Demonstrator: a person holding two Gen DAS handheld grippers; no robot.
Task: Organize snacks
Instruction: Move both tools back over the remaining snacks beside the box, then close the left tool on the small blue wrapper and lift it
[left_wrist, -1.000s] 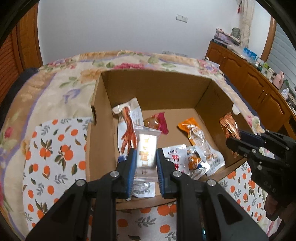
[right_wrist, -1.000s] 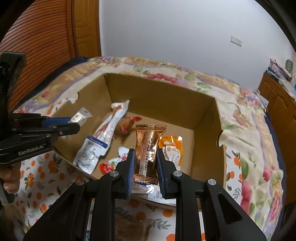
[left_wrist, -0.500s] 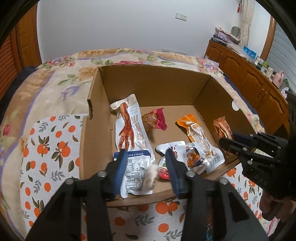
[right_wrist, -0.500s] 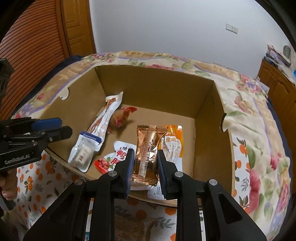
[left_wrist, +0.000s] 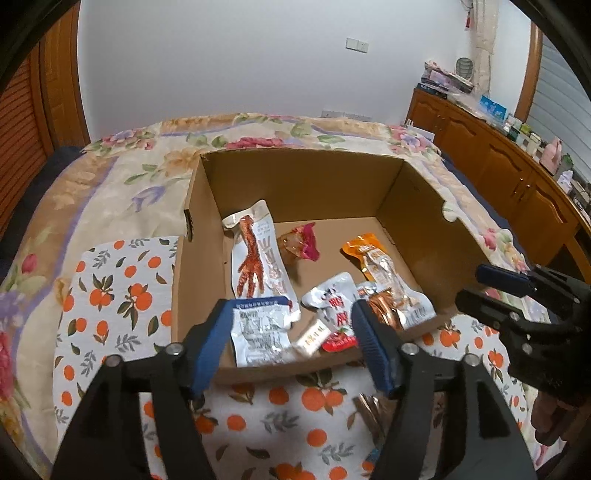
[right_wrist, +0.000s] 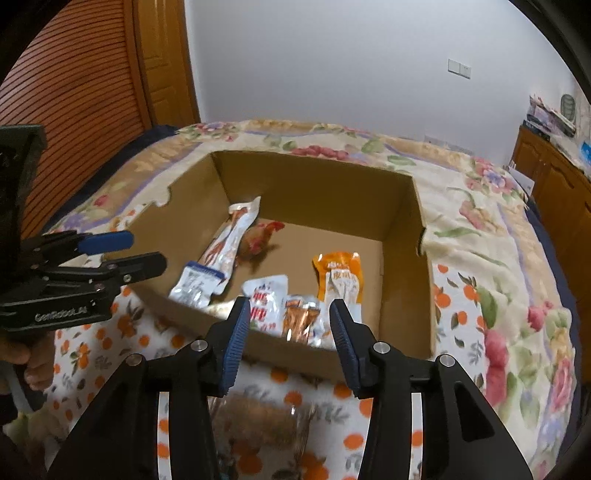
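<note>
An open cardboard box (left_wrist: 295, 173) (right_wrist: 402, 258) sits on the bed and holds several snack packets. A chicken-foot packet (left_wrist: 255, 266) (right_wrist: 225, 247) lies at its left, an orange packet (left_wrist: 373, 258) (right_wrist: 338, 277) at its right. A copper packet (left_wrist: 386, 308) (right_wrist: 301, 319) and a small white packet (left_wrist: 314, 338) lie near the front wall. My left gripper (left_wrist: 290, 345) is open and empty above the box's front edge. My right gripper (right_wrist: 286, 341) is open and empty, just in front of the box. It shows at the right of the left wrist view (left_wrist: 476, 286).
An orange-print cloth (left_wrist: 110, 302) (right_wrist: 461, 295) lies under the box on a floral bedspread (left_wrist: 110, 177). A brownish packet (right_wrist: 255, 421) lies on the cloth in front of the box. Wooden cabinets (left_wrist: 509, 177) run along the right; a wooden door (right_wrist: 74, 92) stands at the left.
Both grippers have opened and let their packets fall into the box: the left the small white packet, the right the copper one. Both have drawn back toward the front edge.
</note>
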